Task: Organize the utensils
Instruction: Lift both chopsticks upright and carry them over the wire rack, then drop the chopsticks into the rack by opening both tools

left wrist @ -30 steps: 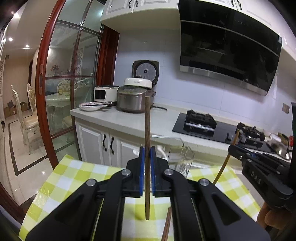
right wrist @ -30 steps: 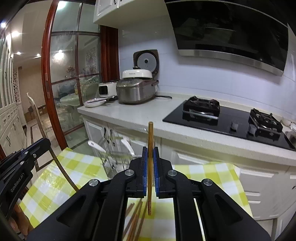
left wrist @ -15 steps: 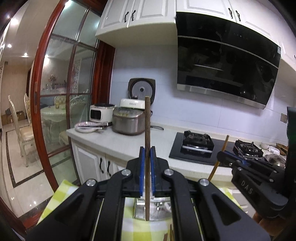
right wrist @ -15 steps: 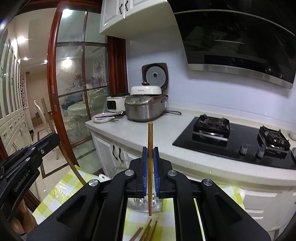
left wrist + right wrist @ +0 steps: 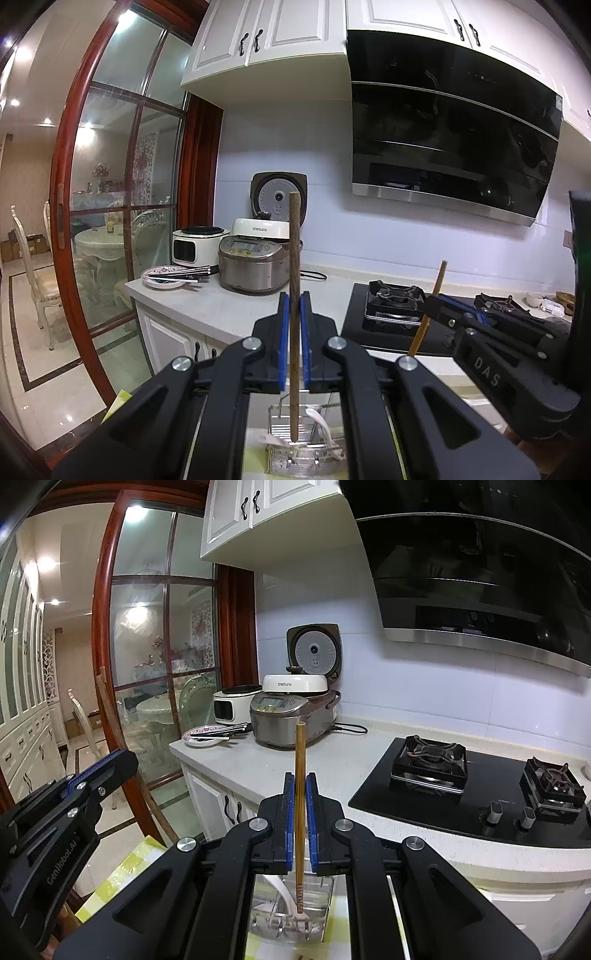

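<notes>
Now we grip one chopstick upright in each jaws: dark chopstick [image 5: 294, 295] left, light chopstick [image 5: 300, 797] right, above the rack [image 5: 280, 448]; neither dropped in yet.

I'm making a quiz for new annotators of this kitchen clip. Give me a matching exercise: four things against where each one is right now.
1. dark chopstick
2. light chopstick
3. wire utensil basket
4. plate

a. on the white counter, beside the cookers
b. clamped upright in the right gripper
c. on the table below both chopsticks, white spoons inside
d. clamped upright in the left gripper

Pairs: 1-d, 2-b, 3-c, 4-a
</notes>
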Action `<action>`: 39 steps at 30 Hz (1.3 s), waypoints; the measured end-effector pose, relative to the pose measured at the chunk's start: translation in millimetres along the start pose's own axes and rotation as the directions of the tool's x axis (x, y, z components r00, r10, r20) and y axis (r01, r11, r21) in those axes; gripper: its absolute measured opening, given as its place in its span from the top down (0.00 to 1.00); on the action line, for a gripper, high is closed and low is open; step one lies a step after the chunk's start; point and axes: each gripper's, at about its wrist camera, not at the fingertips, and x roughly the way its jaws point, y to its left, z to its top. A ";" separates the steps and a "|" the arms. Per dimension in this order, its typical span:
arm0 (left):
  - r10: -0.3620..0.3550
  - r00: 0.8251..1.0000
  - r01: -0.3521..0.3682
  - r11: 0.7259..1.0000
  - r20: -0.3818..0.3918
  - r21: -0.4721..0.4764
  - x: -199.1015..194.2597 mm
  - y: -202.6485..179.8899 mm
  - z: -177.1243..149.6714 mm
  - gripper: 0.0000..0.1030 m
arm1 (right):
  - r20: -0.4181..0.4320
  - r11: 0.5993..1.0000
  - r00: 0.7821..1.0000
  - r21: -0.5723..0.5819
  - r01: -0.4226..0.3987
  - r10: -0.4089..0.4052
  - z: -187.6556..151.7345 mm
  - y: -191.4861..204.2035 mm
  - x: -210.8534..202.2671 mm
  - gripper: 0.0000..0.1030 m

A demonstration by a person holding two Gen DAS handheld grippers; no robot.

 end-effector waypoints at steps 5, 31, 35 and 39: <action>0.009 1.000 -0.009 1.000 -0.010 -0.024 25.0 9.7 -8.4 0.94 | -0.008 1.000 1.000 0.002 0.001 -0.001 -4.0 -2.3 21.2 0.92; 0.022 0.984 -0.032 0.998 -0.179 -0.052 96.6 23.6 -90.6 0.94 | -0.133 1.000 0.991 0.026 -0.004 0.007 -88.2 -19.5 94.6 0.91; 0.025 0.982 -0.036 0.998 -0.190 -0.055 93.2 24.6 -97.5 0.92 | -0.131 1.000 0.991 0.018 0.007 -0.005 -94.0 -20.9 91.6 0.91; 0.026 0.980 -0.040 0.997 -0.197 -0.063 87.3 26.3 -100.5 0.75 | -0.142 1.000 0.990 0.005 0.026 -0.025 -99.2 -20.4 87.0 0.91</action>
